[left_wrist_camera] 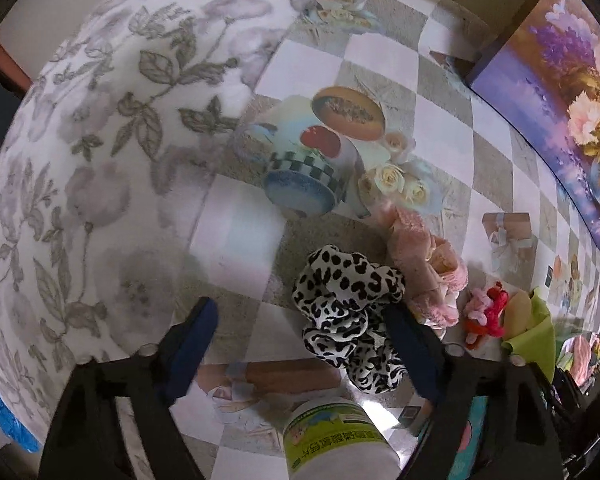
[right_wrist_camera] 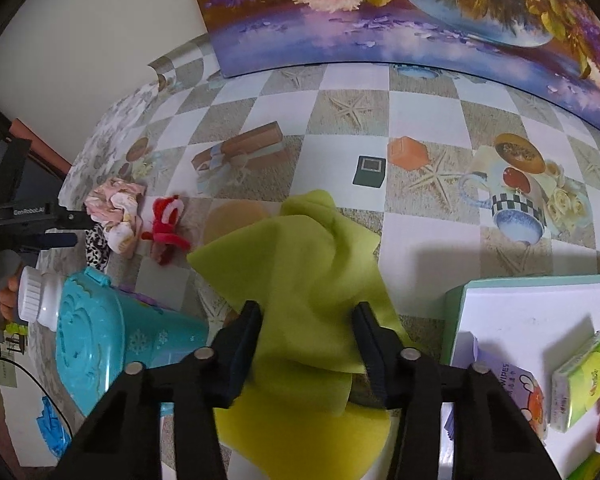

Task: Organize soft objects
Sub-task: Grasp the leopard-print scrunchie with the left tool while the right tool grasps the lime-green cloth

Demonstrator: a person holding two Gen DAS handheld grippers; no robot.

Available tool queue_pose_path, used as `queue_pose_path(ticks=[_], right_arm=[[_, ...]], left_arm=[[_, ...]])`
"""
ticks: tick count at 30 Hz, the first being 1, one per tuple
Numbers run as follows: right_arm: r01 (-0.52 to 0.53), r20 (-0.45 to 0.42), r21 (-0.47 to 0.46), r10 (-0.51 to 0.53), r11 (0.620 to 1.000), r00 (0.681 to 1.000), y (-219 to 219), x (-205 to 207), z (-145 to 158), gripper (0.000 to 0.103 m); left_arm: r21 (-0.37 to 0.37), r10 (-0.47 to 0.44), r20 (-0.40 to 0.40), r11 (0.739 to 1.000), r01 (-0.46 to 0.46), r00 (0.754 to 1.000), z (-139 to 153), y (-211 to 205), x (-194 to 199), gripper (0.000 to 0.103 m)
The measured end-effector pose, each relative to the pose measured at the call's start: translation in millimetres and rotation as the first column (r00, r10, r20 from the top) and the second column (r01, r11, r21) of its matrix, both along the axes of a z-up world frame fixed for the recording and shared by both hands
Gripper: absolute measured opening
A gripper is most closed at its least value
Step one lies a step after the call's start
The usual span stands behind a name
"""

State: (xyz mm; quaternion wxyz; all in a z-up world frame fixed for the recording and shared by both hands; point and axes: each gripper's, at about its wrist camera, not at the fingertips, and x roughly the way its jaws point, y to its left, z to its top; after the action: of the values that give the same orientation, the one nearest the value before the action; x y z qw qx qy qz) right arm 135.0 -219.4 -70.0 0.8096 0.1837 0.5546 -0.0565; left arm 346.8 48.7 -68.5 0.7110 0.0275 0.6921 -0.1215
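Note:
In the left wrist view a black-and-white spotted cloth [left_wrist_camera: 348, 304] lies bunched on the checked tablecloth [left_wrist_camera: 236, 236]. My left gripper [left_wrist_camera: 300, 308] points down at it, open, and the cloth rests against the right finger [left_wrist_camera: 408, 344]. Beside it lie a pink fluffy cloth [left_wrist_camera: 432, 272] and a small red and pink plush [left_wrist_camera: 486, 312]. In the right wrist view a green cloth [right_wrist_camera: 312, 272] lies over a yellow sponge [right_wrist_camera: 300, 432]. My right gripper [right_wrist_camera: 308, 308] straddles the cloth's folds, jaws partly apart, with no visible pinch.
A floral blanket [left_wrist_camera: 100, 160] covers the left side. A white bottle [left_wrist_camera: 336, 436] stands near the left gripper, next to a teal plastic case [right_wrist_camera: 100, 336]. A white tray [right_wrist_camera: 540, 312] with packs sits right. A flower painting [right_wrist_camera: 420, 12] leans at the back.

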Motion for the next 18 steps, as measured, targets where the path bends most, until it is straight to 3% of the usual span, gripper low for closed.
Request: queue_pose_path(ticks=[7,10,12,18], right_arm=[[-0.008,0.031,-0.013,0.009,1.000,0.999,-0.9,-2.3,9.1,0.016],[-0.004,0.045,-0.016,0.005,1.000,0.999,-2.4,-2.9,13.5,0.013],[0.001,0.054,-0.015,-0.001,1.000,0.999,-4.4,-3.7,16.7,0.011],[0.016,0.082,-0.002,-0.016,1.000,0.997,-9.4,-5.9,24.9,0.010]], left_arm=[[0.007,-0.027,-0.037,1.000,0.028,0.999,-9.5,0.1,3.6,0.064],[0.003,-0.042,-0.042,0.999,0.042,0.998,-13.1,-2.3,5.4,0.055],[-0.010,-0.058,-0.041,0.998,0.057,0.998,-13.1,-8.9,5.0,0.037],[-0.031,-0.054,-0.024,0.998,0.053,0.998,-12.5,-16.6,4.1,0.020]])
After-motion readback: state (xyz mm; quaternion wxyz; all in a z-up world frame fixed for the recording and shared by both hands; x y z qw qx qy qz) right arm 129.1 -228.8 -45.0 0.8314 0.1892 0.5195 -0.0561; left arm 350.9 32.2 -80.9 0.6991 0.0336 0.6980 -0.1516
